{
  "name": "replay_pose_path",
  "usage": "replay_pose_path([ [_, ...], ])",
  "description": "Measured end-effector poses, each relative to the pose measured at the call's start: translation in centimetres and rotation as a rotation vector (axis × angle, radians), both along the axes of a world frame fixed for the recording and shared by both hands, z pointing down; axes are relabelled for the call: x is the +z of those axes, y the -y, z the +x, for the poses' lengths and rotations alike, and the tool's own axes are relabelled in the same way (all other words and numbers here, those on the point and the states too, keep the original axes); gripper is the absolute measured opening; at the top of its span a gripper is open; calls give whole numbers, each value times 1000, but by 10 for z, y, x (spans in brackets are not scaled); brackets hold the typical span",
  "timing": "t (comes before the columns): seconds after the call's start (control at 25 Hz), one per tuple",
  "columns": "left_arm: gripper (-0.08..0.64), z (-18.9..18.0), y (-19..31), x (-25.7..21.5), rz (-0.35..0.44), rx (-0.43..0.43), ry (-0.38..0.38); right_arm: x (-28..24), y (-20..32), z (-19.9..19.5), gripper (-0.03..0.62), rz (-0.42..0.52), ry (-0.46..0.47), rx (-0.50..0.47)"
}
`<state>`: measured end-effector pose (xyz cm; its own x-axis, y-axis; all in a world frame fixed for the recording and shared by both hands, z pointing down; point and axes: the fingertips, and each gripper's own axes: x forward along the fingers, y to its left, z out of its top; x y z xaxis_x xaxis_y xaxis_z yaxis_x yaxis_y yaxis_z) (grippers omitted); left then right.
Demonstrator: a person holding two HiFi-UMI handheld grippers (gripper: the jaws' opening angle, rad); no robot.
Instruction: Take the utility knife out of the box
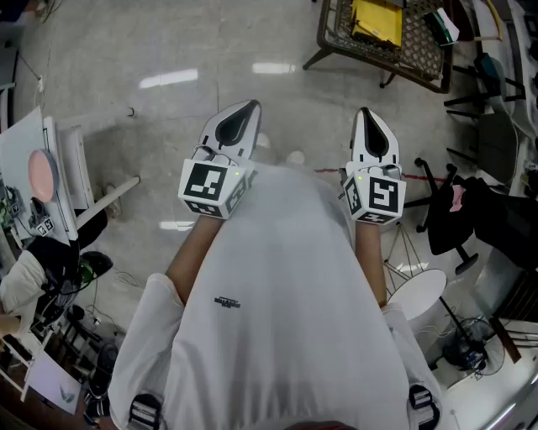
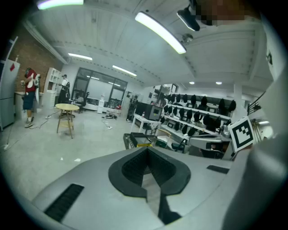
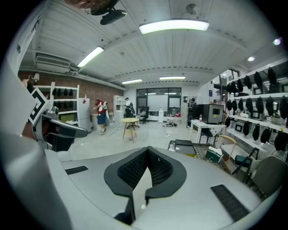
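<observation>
Utility knife showed in no view, and no box could be told for sure. In the head view the left gripper (image 1: pixel 248 107) and the right gripper (image 1: pixel 365 113) were held side by side over the pale floor (image 1: pixel 168 126), just beyond the person's white shirt (image 1: pixel 277 319), and a woven table (image 1: pixel 418 46) bearing a yellow item (image 1: pixel 376 18) stood far off to the right. The left gripper view showed that gripper's jaws pressed together with nothing between them, the right gripper's marker cube (image 2: pixel 243 131) at the right; the right gripper view showed its jaws likewise pressed together and empty, with a round wooden table (image 3: pixel 129 120) far ahead.
</observation>
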<state>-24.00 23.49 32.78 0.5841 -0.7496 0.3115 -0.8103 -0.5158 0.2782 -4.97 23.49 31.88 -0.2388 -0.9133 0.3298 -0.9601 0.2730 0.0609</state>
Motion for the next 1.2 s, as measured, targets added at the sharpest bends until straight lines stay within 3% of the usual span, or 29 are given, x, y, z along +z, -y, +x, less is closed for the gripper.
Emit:
replay_pose_path([
  [0.16,2,55,-6,-12,3,45,24,-20,-12,36,-3,44,49,9],
  [0.32,2,91,-10,-24,17,112,34,-19,-28,64,-3,32,91,78],
  [0.92,2,59,-10,-19,31,131,-9,-12,-42,49,-2,66,50,150],
  [1.2,2,72,4,-16,11,172,6,-8,-28,59,-2,43,60,174],
])
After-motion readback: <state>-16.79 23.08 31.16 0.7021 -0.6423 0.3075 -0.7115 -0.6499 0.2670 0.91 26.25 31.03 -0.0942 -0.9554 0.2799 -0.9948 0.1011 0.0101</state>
